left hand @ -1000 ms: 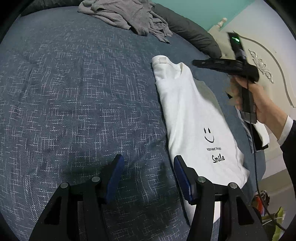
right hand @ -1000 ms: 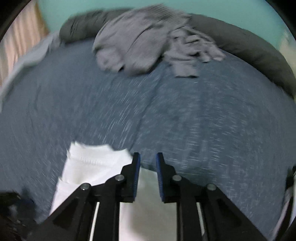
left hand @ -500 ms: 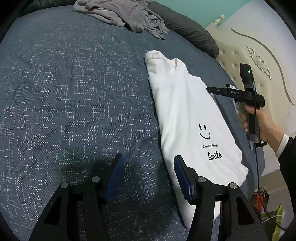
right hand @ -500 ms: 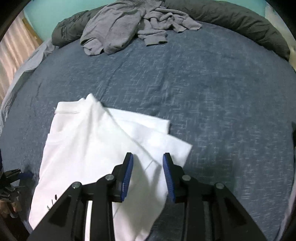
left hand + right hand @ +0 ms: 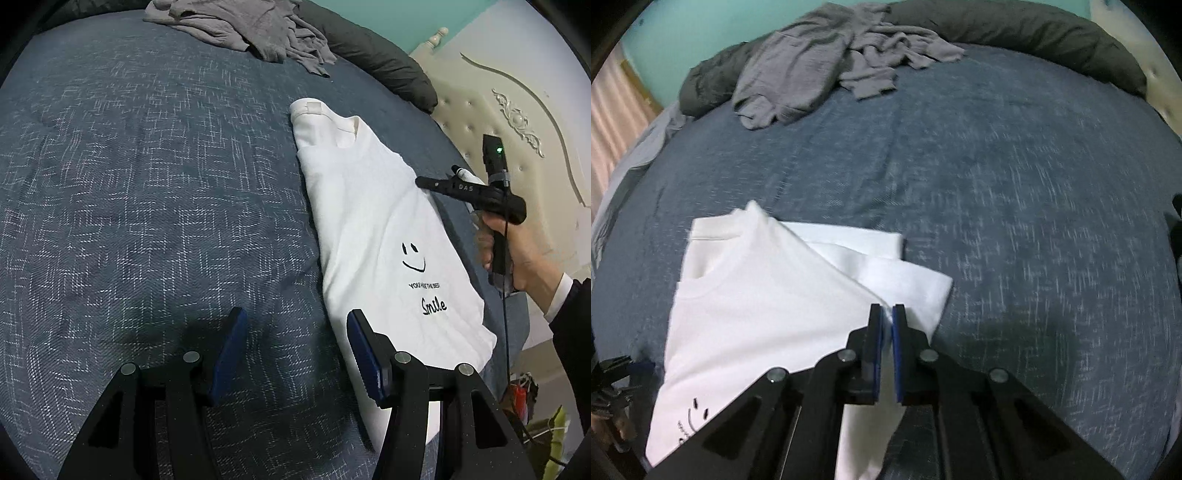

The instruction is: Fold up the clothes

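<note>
A white T-shirt (image 5: 373, 221) with a smiley face and "Smile" print lies flat on the blue bedspread (image 5: 147, 184), its left side folded in. My left gripper (image 5: 295, 350) hovers open over the bedspread by the shirt's hem, holding nothing. A hand holds my right gripper (image 5: 424, 182) at the shirt's far right edge. In the right wrist view the right gripper (image 5: 886, 314) has its blue pads almost together, with white cloth pinched between them at the sleeve of the T-shirt (image 5: 768, 302).
A heap of grey clothes (image 5: 251, 26) (image 5: 827, 62) lies at the far side of the bed, against a long dark bolster (image 5: 376, 62) (image 5: 1034, 44). A cream padded headboard (image 5: 517, 122) stands to the right. Bare bedspread (image 5: 1015, 184) spreads around the shirt.
The right gripper has come down to the shirt's right sleeve edge and its fingers have gone from apart to closed on the cloth. The left gripper stays open, hardly moved.
</note>
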Demonstrator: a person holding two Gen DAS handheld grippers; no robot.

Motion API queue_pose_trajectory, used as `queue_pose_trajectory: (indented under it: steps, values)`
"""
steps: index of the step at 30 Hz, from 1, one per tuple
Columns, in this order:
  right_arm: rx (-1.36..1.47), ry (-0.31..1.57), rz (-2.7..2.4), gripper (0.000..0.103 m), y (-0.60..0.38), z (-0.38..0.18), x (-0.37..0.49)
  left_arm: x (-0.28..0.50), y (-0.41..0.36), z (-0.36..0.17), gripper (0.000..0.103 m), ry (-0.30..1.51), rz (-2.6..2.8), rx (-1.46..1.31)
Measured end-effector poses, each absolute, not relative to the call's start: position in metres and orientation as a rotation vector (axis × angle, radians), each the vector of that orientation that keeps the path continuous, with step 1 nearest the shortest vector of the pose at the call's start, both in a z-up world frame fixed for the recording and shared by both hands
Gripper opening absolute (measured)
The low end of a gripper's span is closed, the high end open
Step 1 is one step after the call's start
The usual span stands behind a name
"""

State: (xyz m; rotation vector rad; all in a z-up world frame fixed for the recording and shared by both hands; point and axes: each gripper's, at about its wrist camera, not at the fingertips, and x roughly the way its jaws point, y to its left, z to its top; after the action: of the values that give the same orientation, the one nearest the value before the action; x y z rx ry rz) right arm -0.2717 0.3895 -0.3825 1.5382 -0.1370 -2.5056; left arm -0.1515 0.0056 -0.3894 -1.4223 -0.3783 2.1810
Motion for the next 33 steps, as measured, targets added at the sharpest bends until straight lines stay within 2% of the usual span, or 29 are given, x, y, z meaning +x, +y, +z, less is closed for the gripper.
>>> queue_pose_trajectory:
  steps: [14,18,23,24,27,33]
  values:
    - [1.542,-0.212,-2.572,0.008,0.402,-0.368,-0.259,-0.149,0.009,-0.385,0.060,-0.419,2.149,-1.414]
    - [1.502,-0.291,-2.566,0.011,0.411,-0.356,-0.235,-0.145,0.011,-0.386,0.067,-0.456,2.105,-1.423]
    - [1.498,-0.413,-2.506,0.015,0.416,-0.350,-0.193,-0.138,0.020,-0.390,0.067,-0.478,2.056,-1.445]
    - [1.508,-0.446,-2.484,0.018,0.417,-0.352,-0.185,-0.136,0.022,-0.390,0.067,-0.471,2.053,-1.451]
    - [1.542,-0.559,-2.405,0.043,0.420,-0.360,-0.155,-0.127,0.027,-0.392,0.067,-0.451,2.043,-1.468]
    - [1.598,-0.622,-2.320,0.048,0.419,-0.369,-0.104,-0.112,0.033,-0.392,0.068,-0.459,2.028,-1.490]
